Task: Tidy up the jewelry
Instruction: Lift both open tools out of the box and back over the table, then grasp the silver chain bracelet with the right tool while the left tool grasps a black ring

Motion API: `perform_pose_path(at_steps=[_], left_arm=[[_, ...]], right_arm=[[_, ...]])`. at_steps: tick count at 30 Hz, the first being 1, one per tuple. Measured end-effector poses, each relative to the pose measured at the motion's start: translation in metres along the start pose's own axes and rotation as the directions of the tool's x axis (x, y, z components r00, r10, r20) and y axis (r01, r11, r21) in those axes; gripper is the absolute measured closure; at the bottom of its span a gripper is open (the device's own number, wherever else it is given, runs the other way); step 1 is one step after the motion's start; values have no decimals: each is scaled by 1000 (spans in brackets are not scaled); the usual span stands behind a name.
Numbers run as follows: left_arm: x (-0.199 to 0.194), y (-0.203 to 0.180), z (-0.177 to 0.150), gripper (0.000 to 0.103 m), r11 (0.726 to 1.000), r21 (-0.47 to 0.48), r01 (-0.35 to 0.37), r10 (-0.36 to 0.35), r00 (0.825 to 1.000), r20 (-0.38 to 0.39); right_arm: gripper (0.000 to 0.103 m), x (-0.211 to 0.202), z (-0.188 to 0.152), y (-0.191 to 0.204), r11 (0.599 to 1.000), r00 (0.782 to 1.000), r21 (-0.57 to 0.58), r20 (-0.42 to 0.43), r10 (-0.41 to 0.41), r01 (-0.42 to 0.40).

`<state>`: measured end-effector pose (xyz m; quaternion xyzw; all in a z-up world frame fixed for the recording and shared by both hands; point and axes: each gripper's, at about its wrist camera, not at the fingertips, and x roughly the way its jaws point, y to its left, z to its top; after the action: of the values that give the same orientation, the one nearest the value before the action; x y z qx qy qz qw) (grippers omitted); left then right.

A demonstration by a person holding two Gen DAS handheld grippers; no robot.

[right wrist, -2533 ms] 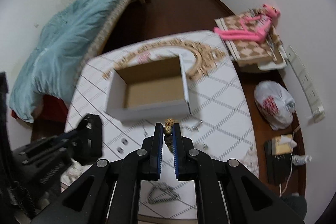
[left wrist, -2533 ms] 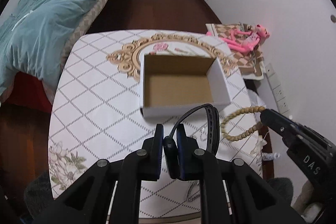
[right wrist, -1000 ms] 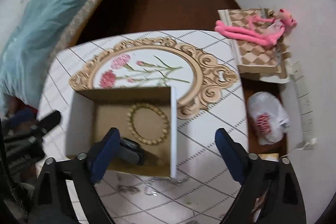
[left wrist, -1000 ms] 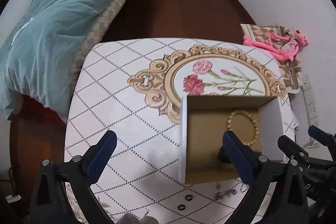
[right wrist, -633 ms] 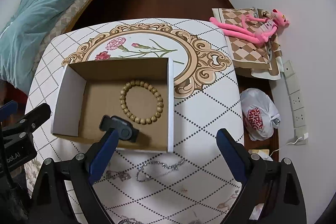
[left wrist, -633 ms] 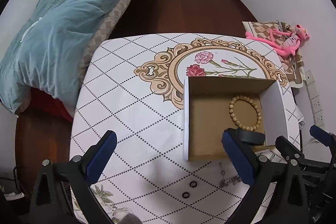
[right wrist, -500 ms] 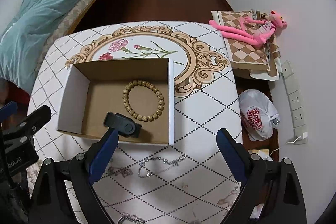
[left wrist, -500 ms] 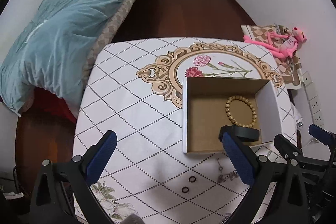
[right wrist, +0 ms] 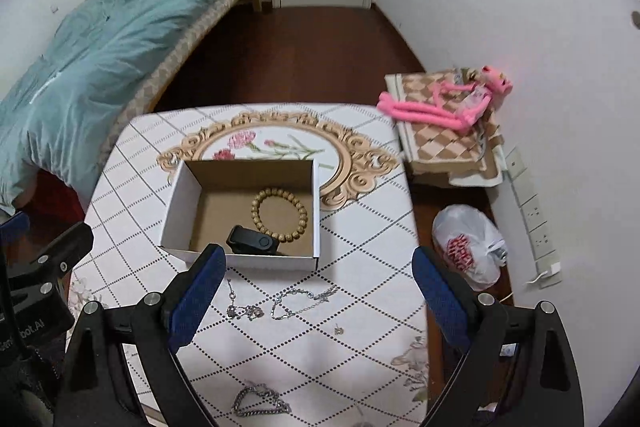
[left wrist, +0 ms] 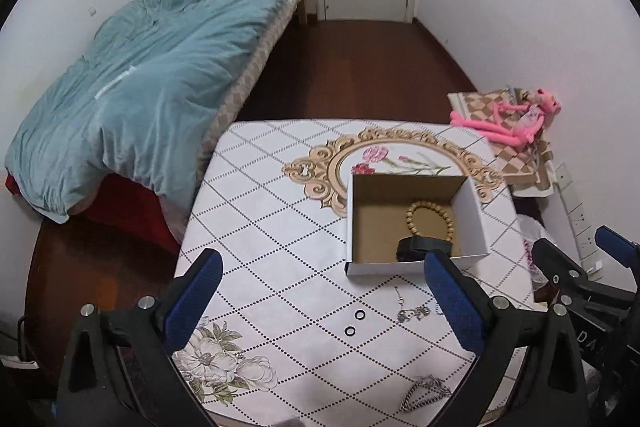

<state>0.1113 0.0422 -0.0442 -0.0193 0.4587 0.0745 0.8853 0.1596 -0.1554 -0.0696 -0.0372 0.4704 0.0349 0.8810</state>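
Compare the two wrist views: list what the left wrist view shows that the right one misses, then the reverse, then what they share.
Only the left wrist view shows the two small black rings on the tablecloth and the open left gripper.

Only the right wrist view shows the white plastic bag on the floor in full, the thin silver bracelet in front of the box, and the open right gripper.

Both show the cardboard box holding the wooden bead bracelet and black band, the chunky chain and the pink plush toy.
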Motion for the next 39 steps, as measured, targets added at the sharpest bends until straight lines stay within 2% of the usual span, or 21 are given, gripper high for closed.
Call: perform_pose_path(at_steps=[8, 12, 15, 19, 22, 24, 27, 29, 30, 33, 35, 36, 37, 39], left_arm=[[-43, 0, -4, 0, 999, 1, 32, -32, 998, 58], [-49, 3, -10, 0, 1000, -15, 23, -22, 999, 43], [-37, 4, -26, 0, 1000, -10, 9, -9, 1000, 4], [-4, 5, -61, 0, 1000, 10, -23, 24, 996, -87], [30, 7, -92, 0, 998, 35, -59, 65, 981, -181], [49, 10, -112, 0, 997, 38, -69, 76, 968, -239], [69, 12, -136, 0, 996, 40, -78, 87, 948, -306], [75, 12, -145, 0, 995, 44, -87, 96, 940, -329], [76, 13, -147, 0, 995, 43, -89, 98, 936, -337], [82, 17, -154, 0, 995, 36, -97, 104, 928, -357], [85, 20, -154, 0, 995, 25, -98, 101, 926, -364], [87, 22, -153, 0, 995, 20, -102, 102, 924, -368], [89, 23, -153, 0, 995, 19, -103, 103, 923, -370], [92, 25, -150, 0, 995, 14, -102, 100, 923, -371]], right_arm=[[8, -57, -7, -6, 1000, 996, 26, 87, 4, -6], [7, -69, -12, -11, 998, 996, 52, 91, 26, -31], [7, -58, -30, -14, 997, 999, 71, 29, 42, -44], [7, -13, -76, -12, 993, 989, 103, -132, 73, -59], [8, 35, -119, -11, 986, 953, 147, -280, 119, -80], [9, 57, -142, -8, 985, 933, 155, -339, 125, -75], [19, 83, -169, -4, 983, 908, 170, -397, 132, -69], [21, 96, -182, 0, 984, 898, 167, -421, 129, -63], [26, 101, -187, 3, 985, 891, 161, -435, 129, -64], [38, 99, -193, 15, 995, 909, 93, -412, 69, -33], [58, 95, -193, 18, 996, 922, 80, -383, 55, -26], [82, 94, -192, 19, 997, 928, 68, -369, 45, -22], [92, 95, -191, 19, 997, 930, 75, -364, 55, -29], [93, 95, -190, 11, 989, 928, 129, -355, 117, -75]])
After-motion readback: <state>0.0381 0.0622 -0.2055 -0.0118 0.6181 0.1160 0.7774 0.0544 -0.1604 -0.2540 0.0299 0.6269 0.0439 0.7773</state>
